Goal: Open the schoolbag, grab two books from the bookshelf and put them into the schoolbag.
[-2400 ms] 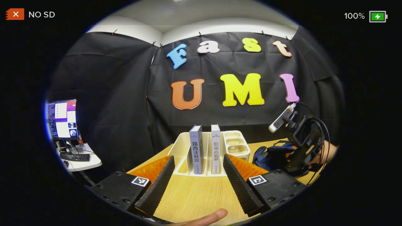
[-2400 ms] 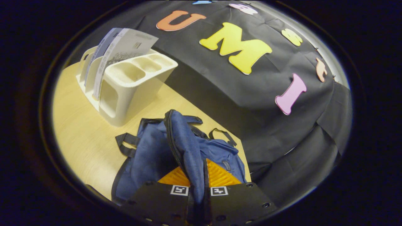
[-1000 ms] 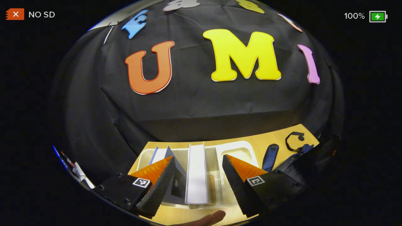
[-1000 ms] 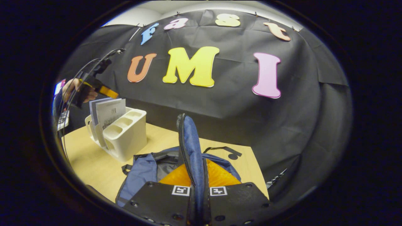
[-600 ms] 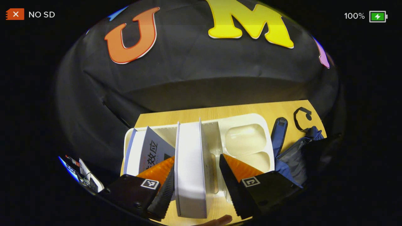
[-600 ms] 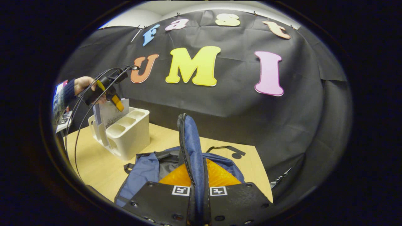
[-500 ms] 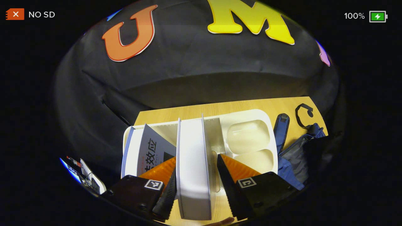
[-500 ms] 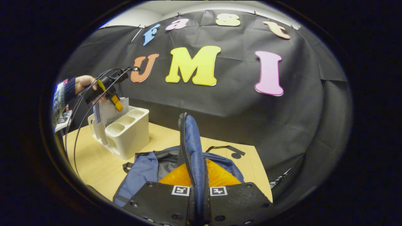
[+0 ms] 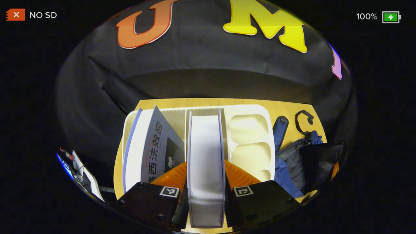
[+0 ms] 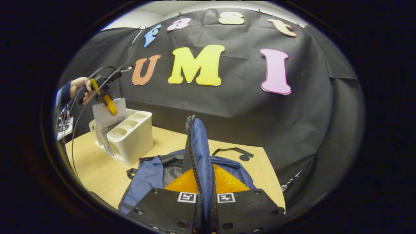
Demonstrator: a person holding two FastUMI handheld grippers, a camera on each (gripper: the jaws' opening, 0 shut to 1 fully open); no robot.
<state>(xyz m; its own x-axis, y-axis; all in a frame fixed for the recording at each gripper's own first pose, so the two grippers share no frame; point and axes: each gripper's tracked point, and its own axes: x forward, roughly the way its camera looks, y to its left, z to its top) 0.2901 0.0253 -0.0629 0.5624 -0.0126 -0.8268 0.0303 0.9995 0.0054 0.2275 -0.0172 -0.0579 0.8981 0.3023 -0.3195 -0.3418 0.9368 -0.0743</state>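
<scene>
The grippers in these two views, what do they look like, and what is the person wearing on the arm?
Each gripper has a black housing with screw heads and two small square black-and-white tags: left gripper, right gripper. Seen from afar in the right gripper view, the left one trails black cables. The hand holding it comes out of a dark sleeve.

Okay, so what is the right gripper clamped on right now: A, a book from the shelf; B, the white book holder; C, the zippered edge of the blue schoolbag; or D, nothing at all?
C: in the right gripper view, the right gripper is shut on the upright zippered edge of the blue schoolbag, holding it open.
</scene>
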